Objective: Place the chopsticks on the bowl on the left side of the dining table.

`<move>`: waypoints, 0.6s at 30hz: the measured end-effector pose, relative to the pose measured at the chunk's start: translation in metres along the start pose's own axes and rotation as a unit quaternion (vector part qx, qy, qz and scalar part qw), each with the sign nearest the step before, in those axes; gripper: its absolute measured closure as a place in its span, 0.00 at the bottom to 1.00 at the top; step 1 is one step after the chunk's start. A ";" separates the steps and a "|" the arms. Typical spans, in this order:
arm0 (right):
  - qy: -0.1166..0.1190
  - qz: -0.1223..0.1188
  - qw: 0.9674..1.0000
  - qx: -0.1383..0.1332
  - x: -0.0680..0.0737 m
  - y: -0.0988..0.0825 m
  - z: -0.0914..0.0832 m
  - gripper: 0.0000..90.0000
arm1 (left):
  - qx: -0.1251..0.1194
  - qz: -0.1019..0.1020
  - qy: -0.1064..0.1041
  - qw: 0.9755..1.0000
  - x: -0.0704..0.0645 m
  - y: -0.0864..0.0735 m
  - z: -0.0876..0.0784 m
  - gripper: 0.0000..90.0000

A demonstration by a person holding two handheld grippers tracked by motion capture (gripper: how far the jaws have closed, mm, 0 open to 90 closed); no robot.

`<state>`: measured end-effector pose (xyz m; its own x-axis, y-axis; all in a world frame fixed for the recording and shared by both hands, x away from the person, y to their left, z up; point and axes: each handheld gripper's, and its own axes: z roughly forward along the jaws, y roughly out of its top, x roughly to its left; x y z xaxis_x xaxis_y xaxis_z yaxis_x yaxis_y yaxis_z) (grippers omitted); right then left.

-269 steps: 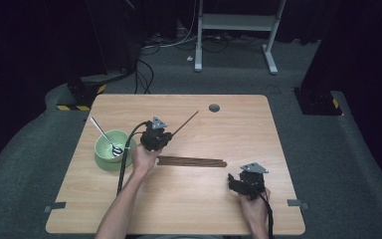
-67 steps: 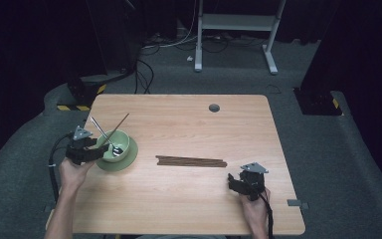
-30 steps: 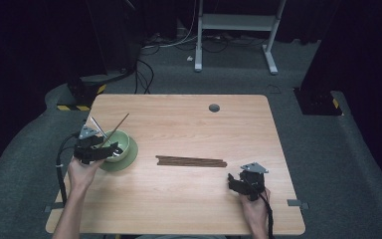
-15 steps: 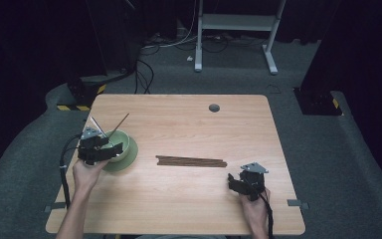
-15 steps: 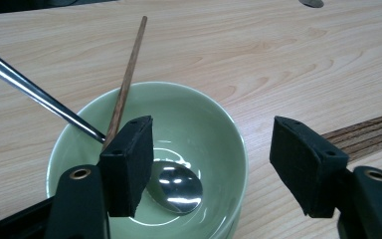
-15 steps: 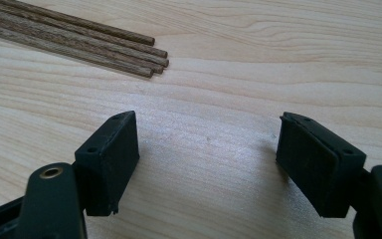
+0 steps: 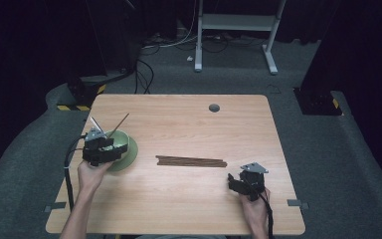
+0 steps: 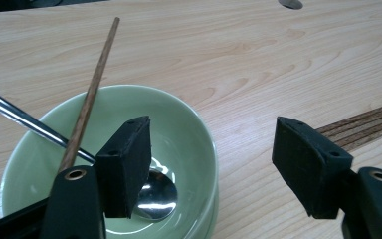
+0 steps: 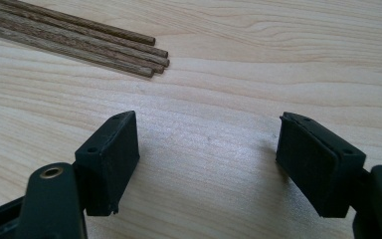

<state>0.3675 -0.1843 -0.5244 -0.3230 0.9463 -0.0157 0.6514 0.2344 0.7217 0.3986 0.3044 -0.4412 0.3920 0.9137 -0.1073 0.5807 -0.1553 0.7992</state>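
Left tongs (image 7: 110,149) hover over the near rim of the pale green ceramic bowl (image 8: 189,129), jaws released and just widened further, nothing between the pads. One long brown wooden chopstick (image 8: 92,94) stands in the bowl, lower end hidden behind the left-hand jaw in the left gripper view, upper end leaning out over the far rim. It rests free, propped by the bowl wall alone, which suggests the drop-off of this stick is done.

A polished steel spoon (image 8: 154,191) lies in the bowl too, its head on the bottom just below the same jaw and its handle crossing under the chopstick toward the rim (likely there from the start; not in hand).

Right tongs (image 7: 239,185) sit low over the light wooden table (image 7: 189,119), jaws spread, empty. Just beyond and to the left of their tips lies the bundle of remaining brown wooden chopsticks (image 9: 79,37), side by side and flat, ends roughly flush. Parked this close, the right tongs look staged as a waiting hand.

Judgement: next stick comes from that bundle, well to the right of the left tongs.
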 end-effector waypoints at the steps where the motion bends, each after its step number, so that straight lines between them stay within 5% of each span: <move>1: 0.000 0.000 1.000 0.000 0.000 0.000 0.000 0.27 | 0.000 0.000 0.000 1.000 0.000 0.000 0.000 0.34; 18: 0.000 0.000 1.000 0.000 0.000 0.000 0.000 0.27 | -0.004 0.004 -0.036 0.999 -0.016 0.003 0.013 0.34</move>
<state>0.3675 -0.1843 -0.5244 -0.3233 0.9462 -0.0148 0.6517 0.2340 0.7214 0.4035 0.2848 -0.4451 0.4479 0.8826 -0.1427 0.5711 -0.1596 0.8052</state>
